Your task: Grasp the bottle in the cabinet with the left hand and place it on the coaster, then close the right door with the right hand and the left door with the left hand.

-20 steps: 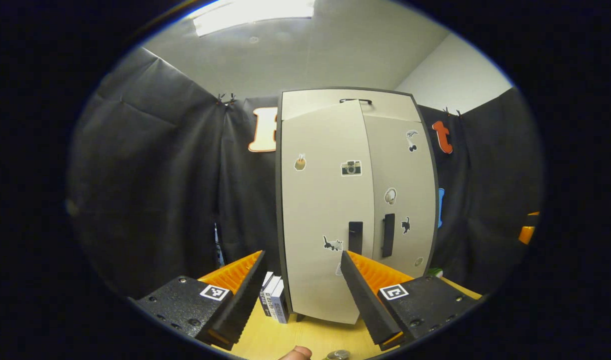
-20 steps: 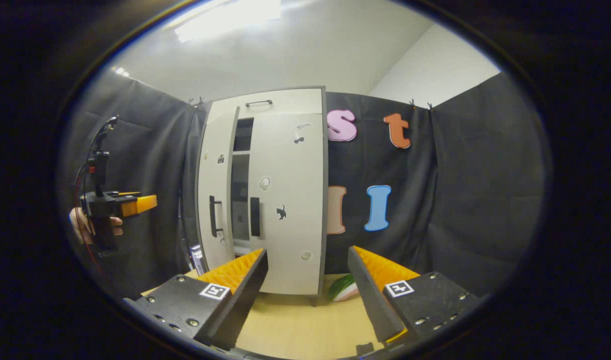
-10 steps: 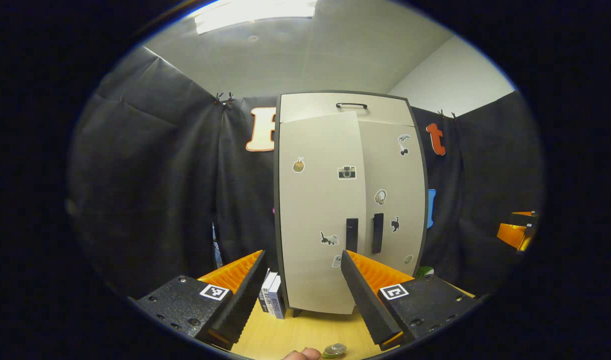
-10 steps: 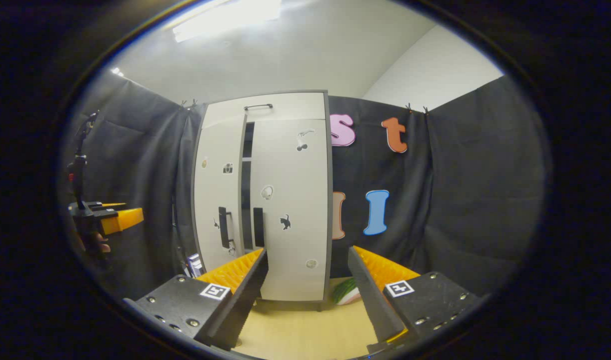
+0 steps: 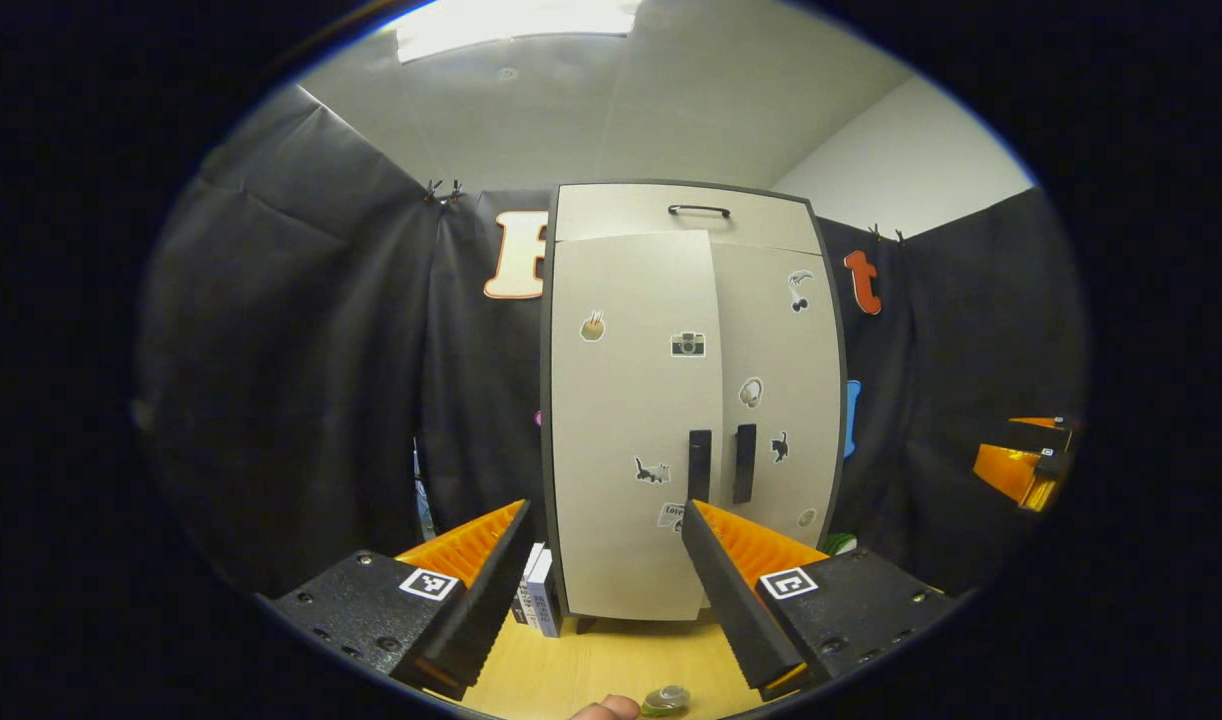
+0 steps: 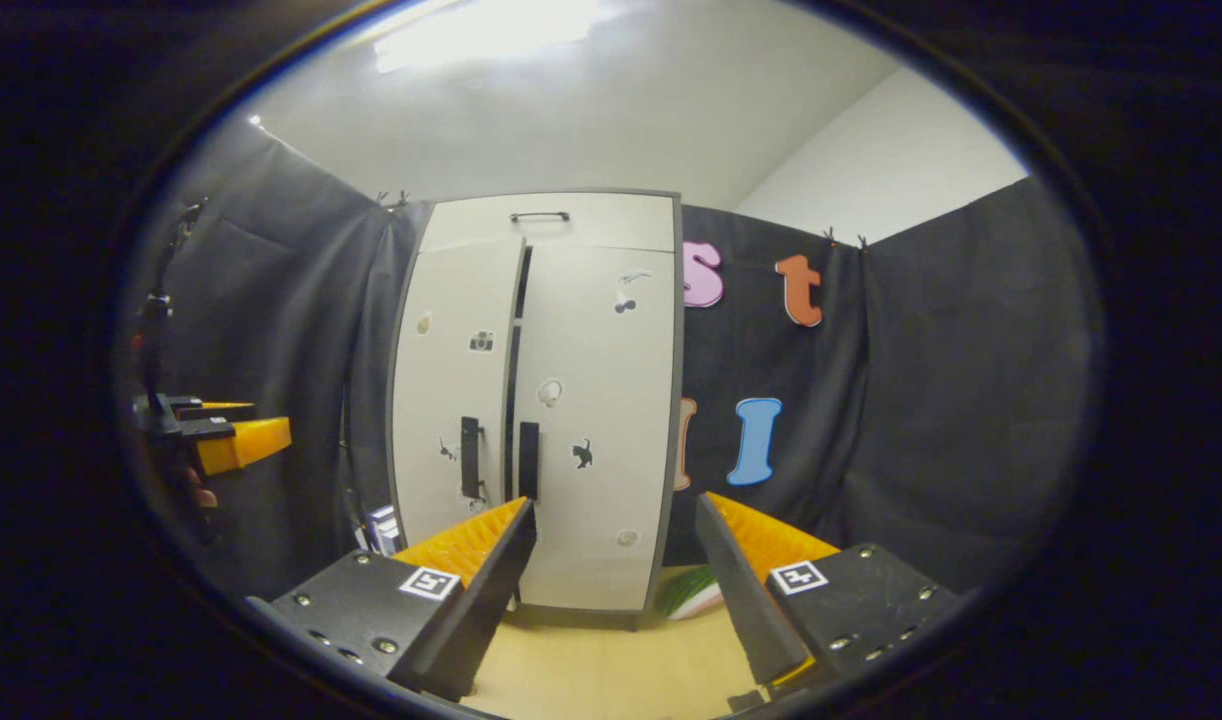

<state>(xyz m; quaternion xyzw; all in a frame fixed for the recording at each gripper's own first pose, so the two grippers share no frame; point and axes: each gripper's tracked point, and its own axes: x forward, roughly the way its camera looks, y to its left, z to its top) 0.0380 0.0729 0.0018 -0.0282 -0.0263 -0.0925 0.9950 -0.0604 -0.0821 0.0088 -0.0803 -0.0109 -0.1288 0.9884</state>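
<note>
Left hand-held gripper [image 5: 601,590] hangs w/ fingers apart, holding nothing, facing the tall beige two-door cabinet [image 5: 691,400]. Clear bottle's top [image 5: 666,699] sits low on the pale wood counter [image 5: 611,665], prob. on coaster. Right door [image 6: 596,420] shut; left door [image 6: 456,400] slightly ajar. Right hand-held gripper [image 6: 611,585] also apart, empty, backed off.

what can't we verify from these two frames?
- Cabinet interior: hidden behind both doors, left gripper view.
- Left door: dark slit beside it in right gripper view; latched or not, cannot tell.
- Bottle and coaster: cut off at the bottom edge, left gripper view.
- Green item: half hidden behind the right gripper.
</note>
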